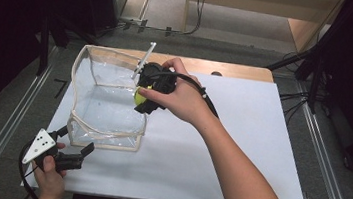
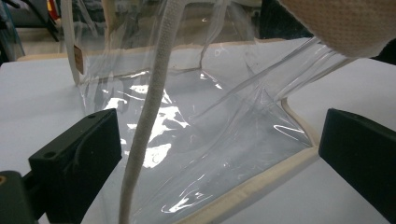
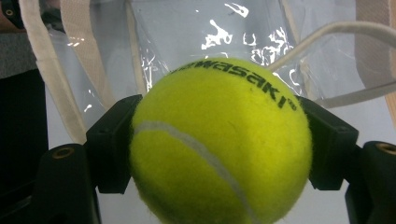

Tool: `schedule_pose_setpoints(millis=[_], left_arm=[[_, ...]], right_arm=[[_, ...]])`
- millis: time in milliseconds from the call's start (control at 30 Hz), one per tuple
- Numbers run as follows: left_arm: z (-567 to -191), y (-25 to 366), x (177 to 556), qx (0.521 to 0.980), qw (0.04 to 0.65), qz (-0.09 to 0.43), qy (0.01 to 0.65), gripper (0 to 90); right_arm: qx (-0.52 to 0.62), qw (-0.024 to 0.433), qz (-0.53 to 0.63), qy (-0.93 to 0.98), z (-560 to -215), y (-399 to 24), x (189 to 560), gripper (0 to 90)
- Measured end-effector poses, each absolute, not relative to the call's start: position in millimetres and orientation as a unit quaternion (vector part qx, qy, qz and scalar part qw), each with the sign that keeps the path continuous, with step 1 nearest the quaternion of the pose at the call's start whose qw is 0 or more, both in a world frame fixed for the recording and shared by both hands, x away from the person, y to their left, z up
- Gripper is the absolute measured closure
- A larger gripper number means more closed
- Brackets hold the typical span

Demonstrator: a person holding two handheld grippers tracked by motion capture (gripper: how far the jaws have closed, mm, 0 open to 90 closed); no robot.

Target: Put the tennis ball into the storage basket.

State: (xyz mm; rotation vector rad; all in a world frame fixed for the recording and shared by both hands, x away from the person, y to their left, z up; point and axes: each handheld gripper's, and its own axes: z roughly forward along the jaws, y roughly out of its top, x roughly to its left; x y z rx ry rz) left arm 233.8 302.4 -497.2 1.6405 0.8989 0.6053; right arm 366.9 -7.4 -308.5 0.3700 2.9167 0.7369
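Right claw (image 3: 219,154) clamps one tennis ball (image 3: 219,140); one clear bag (image 1: 107,96).

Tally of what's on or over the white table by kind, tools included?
Tennis ball: 1
Clear bag with cream trim: 1
Hand-held tool: 2, left tool open, right tool shut on the ball
Total: 4

The yellow tennis ball (image 3: 219,144) carries black printed lettering along its upper curve, upside down in the right gripper view; it appears to read "Kawasaki", its first letters partly hidden.
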Motion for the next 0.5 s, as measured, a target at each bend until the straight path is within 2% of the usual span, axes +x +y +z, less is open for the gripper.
schedule_pose_setpoints(millis=[500], left_arm=[[-497, 302, 234, 0.696, 0.552, 0.256, 0.381, 0.0]], right_arm=[[0.104, 0.053, 0.245, 0.962, -312, 13, 361, 22.8]])
